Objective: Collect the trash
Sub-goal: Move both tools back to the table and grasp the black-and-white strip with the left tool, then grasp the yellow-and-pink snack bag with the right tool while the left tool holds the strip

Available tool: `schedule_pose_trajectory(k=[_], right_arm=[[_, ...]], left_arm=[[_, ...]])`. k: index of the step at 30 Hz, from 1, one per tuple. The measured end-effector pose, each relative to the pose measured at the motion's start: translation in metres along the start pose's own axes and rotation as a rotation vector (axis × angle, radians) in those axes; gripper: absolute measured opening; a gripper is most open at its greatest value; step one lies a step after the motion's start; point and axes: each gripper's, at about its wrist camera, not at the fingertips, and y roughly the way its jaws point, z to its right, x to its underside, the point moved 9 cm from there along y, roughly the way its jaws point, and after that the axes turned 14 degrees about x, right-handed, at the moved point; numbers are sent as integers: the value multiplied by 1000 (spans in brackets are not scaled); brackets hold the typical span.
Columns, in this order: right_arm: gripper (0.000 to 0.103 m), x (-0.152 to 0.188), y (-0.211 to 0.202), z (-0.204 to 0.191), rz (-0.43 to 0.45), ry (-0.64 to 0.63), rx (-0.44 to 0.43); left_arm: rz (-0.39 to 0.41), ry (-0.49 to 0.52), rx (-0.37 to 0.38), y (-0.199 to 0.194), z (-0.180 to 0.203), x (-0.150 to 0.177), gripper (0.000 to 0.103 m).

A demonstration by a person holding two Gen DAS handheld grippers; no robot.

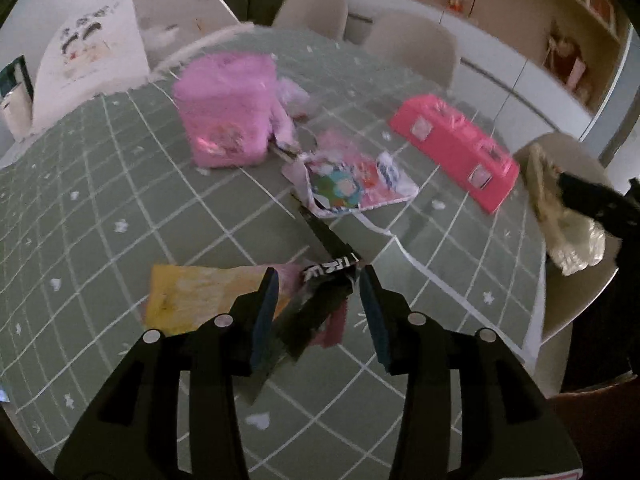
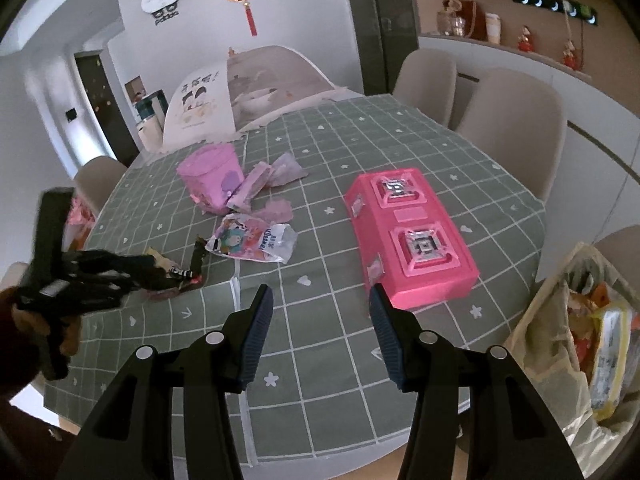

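Green checked cloth covers the surface (image 2: 340, 360), strewn with wrappers. The left tongs (image 1: 318, 300) tilt steeply down, fingers apart around a crumpled black foil wrapper (image 1: 316, 308) lying on a yellow-and-pink packet (image 1: 200, 296); closing now could pinch both or let the foil slip. The right tongs (image 2: 320, 320) hover apart and empty near a pink plastic box (image 2: 408, 236), with a translucent trash bag (image 2: 576, 340) beside them.

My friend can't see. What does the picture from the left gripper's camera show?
The left gripper hangs open over a dark wrapper and a yellow one on a green checked tablecloth. Farther back lie a colourful packet, a pink tub and a pink box.
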Motion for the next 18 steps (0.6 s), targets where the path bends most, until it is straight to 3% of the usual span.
schedule_pose_trajectory(k=[4, 7, 8, 13, 18], right_arm=[[47, 2, -1, 11, -2, 22, 6], [47, 6, 0, 18, -8, 35, 9], [47, 7, 1, 20, -11, 41, 10], [47, 15, 9, 18, -37, 45, -16], [47, 16, 17, -11, -53, -14, -70]], left_arm=[[-48, -62, -17, 17, -4, 6, 36], [-34, -143, 39, 12, -1, 12, 24], [-25, -163, 52, 7, 0, 14, 13], [84, -291, 76, -29, -8, 17, 12], [195, -405, 57, -69, -31, 25, 12]])
